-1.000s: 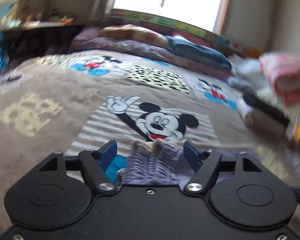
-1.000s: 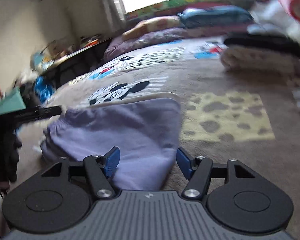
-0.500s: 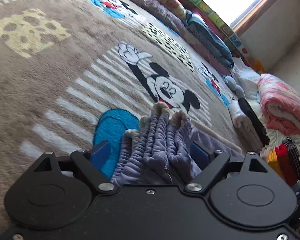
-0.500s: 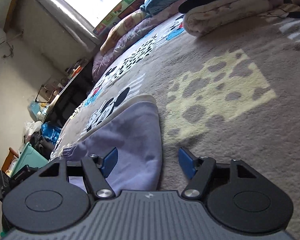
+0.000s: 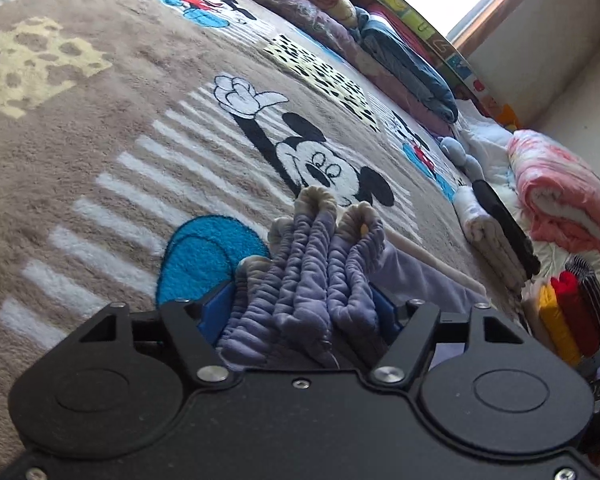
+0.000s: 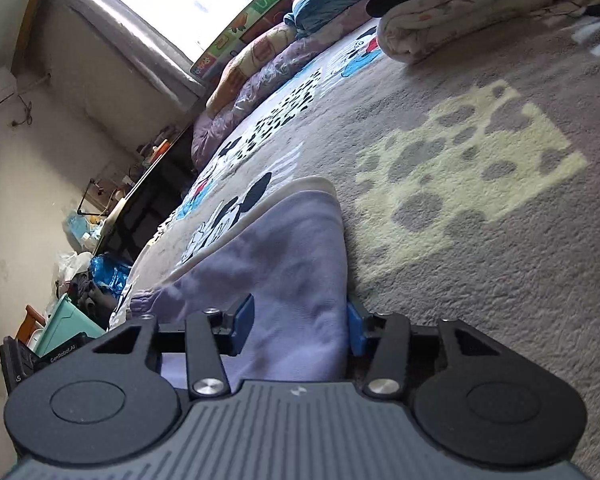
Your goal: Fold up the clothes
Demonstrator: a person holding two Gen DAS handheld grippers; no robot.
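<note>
Left claw: my left gripper [image 5: 306, 312] has just been closing, and its blue pads now press from both sides on the bunched, ruffled waistband [image 5: 312, 276] of the lilac garment [image 6: 284, 264]. The gathered folds fill the whole gap between the jaws, which stand at a middling width.

Right claw: my right gripper [image 6: 300, 322] has also just been closing, down to a narrowish gap, with the smooth end of the same garment between the jaws. The pad on the picture's right sits against the fabric's folded edge; the other pad lies on top of the cloth. I read this as a grip, though the cloth there is thin and flat.

Where the garment lies: flat on the cartoon-mouse blanket [image 5: 100, 152] that covers the bed, stretched between my two claws.

Only in the left view: the ruffled elastic with its pale cream rim standing up in loops, a blue patch of the blanket print just beside it, a rolled pink quilt [image 5: 560, 196] far right, and a folded pale towel with a black item on it [image 5: 496, 220].

Only in the right view: the garment's plain broad panel with a cream border along its far edge, a yellow spotted patch [image 6: 460, 184] of the blanket just beside it, a teal bin [image 6: 66, 326] and clutter by the wall at left, and the other claw's dark body at the lower left edge.

Both views: pillows and folded bedding under the bright window.
</note>
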